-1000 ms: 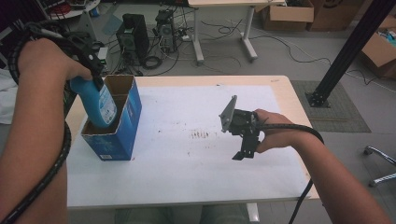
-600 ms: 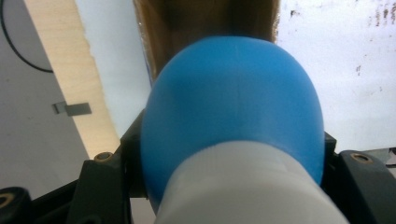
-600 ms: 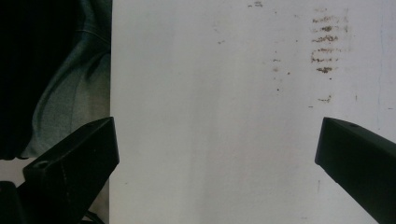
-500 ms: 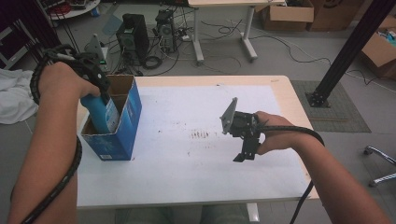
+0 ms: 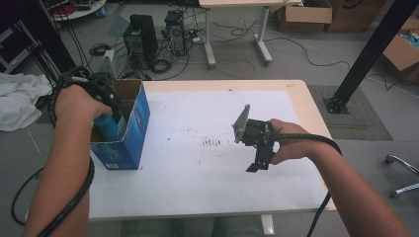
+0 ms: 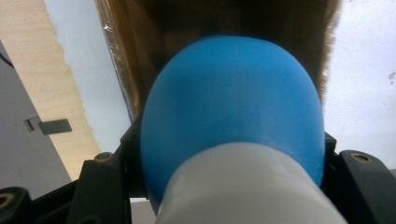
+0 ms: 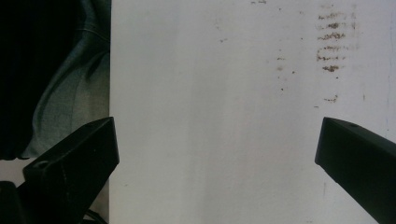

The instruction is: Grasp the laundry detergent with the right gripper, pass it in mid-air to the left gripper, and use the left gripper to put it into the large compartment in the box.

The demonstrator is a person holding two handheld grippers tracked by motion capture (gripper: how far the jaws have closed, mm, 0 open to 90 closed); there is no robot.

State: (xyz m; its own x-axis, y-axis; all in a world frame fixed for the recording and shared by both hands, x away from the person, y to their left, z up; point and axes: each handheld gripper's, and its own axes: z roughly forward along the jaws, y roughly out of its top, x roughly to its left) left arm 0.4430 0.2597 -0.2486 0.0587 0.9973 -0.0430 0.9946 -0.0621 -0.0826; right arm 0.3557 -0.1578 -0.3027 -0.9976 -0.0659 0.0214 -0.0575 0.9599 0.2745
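Left gripper (image 5: 109, 114) clamps blue plastic bottle (image 6: 233, 112) inside blue cardboard box (image 5: 132, 133), 9 o'clock on table; right gripper (image 7: 217, 154) spread wide, nothing held.

The right tool (image 7: 217, 154) looks down on the white worktop (image 7: 210, 116), its two black jaws set wide apart with bare surface between them. A patch of brown smudges (image 7: 331, 44) marks the worktop beyond the right-hand jaw, and fainter specks lie just beside that patch. On the side of the worktop far from the smudges, past its straight edge, grey cloth (image 7: 81, 88) shows against deep shadow.
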